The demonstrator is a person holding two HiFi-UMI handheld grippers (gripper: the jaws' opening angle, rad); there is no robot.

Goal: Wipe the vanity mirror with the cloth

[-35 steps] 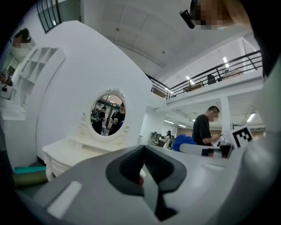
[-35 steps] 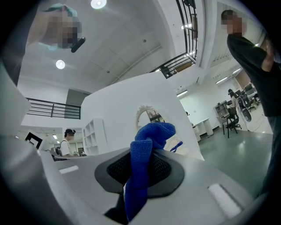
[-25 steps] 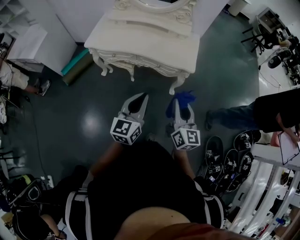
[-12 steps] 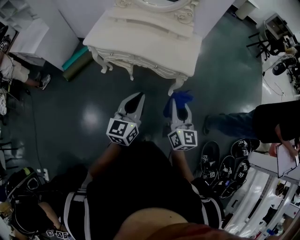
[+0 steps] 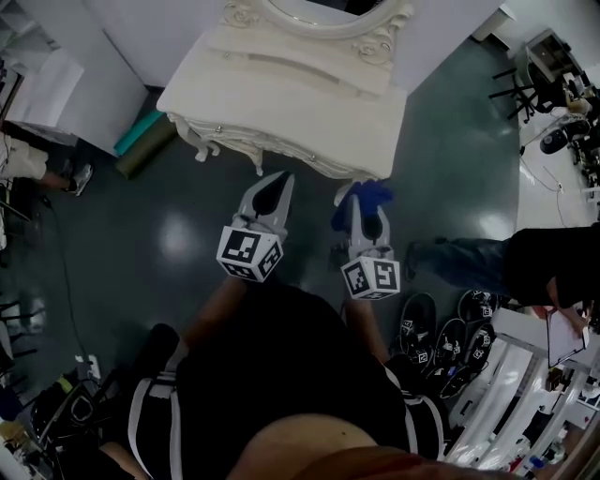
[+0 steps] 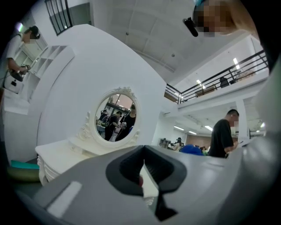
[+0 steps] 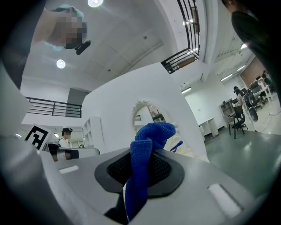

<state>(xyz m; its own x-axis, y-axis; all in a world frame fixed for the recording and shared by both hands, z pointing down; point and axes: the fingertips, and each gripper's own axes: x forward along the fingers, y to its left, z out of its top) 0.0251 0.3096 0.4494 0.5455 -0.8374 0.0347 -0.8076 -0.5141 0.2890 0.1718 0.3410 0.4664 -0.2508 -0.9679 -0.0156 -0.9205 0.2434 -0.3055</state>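
Right tool (image 7: pixel 141 173) is clamped tight on one blue microfibre cloth (image 7: pixel 147 140). The bunched end sticks out past the tips, probably so it can rub the glass. Left tool (image 6: pixel 142 169) is closed with nothing in it and sits alongside as a spare. Both point at the oval vanity mirror (image 6: pixel 116 116) standing on the white surface (image 5: pixel 281 94). The cloth is not touching it yet. Count: two tools, one cloth, one mirror.

Open lab hall: mezzanine railing (image 6: pixel 228 77), office chairs (image 5: pixel 522 80), white partition wall (image 5: pixel 169 28), floor cables (image 5: pixel 66 272).
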